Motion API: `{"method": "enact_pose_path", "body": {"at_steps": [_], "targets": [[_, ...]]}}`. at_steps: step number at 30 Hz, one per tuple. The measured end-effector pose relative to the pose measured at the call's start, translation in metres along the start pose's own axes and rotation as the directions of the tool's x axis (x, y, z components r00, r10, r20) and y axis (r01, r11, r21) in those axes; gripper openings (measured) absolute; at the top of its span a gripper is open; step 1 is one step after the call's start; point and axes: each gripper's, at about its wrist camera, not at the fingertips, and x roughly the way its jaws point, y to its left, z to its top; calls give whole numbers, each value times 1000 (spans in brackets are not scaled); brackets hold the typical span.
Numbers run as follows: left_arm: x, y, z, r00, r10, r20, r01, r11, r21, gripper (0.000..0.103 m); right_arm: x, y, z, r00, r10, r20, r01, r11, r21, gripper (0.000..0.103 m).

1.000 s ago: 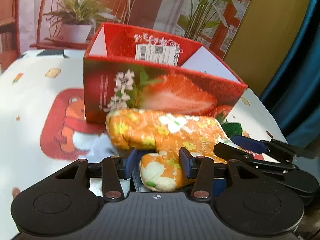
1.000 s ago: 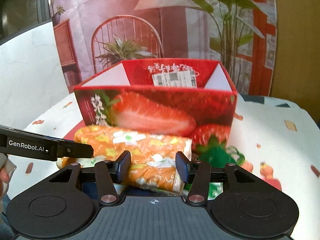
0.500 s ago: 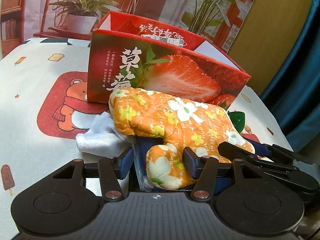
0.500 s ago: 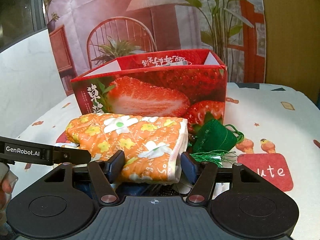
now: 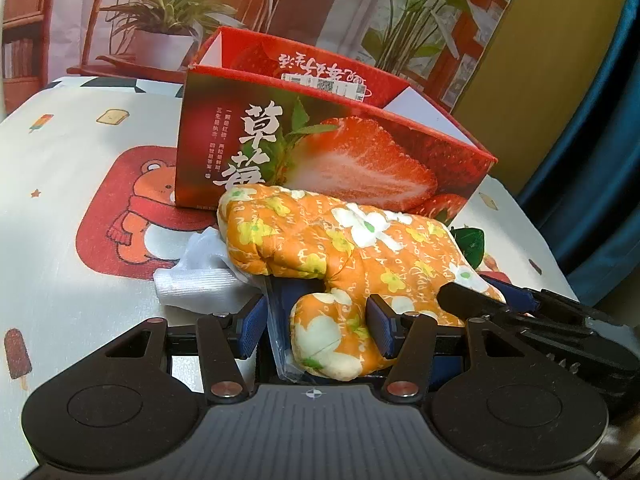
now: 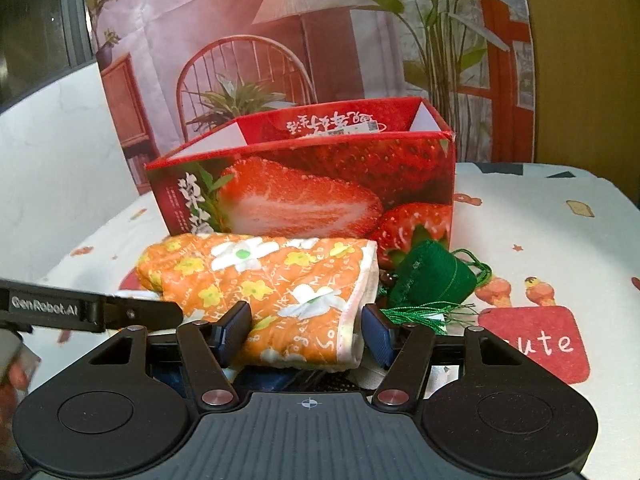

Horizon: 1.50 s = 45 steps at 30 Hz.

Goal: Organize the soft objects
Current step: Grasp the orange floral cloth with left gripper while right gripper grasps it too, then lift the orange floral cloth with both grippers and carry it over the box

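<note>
Both tongs pulled back from strawberry box [image 5: 320,152]; oven mitt [image 5: 352,252] lies just before box. Left tongs [image 5: 316,326] wide around thumb, right tongs [image 6: 306,330] wide around cuff. Close both evenly, lift level.

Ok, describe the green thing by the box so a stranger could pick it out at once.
Start at the open red strawberry box on the cartoon tablecloth. At the foot of its right front corner, just right of the orange floral oven mitt, sits the small green fabric pouch. It is the only dark green item, with loose green tassel threads trailing from it.
</note>
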Motion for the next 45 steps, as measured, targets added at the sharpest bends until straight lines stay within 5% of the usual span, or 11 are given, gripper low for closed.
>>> {"method": "enact_pose_path", "body": {"at_steps": [10, 22, 39, 45], "targets": [[-3, 0, 0, 1000, -3, 10, 3, 1000, -4, 57, -23, -28, 12, 999, -13, 52, 6, 993, 118, 57], [-2, 3, -3, 1000, -12, 8, 13, 1000, -14, 56, -3, -14, 10, 1000, 19, 7, -20, 998, 66, 56], [-15, -5, -4, 998, 0, 59, -2, 999, 42, 36, -7, 2, 10, 999, 55, 4, -54, 998, -36, 16], [-32, -13, 0, 993, -1, 117, -8, 997, 81, 34, -17, 6, 18, 997, 55, 53, -52, 997, -66, 15]]}}
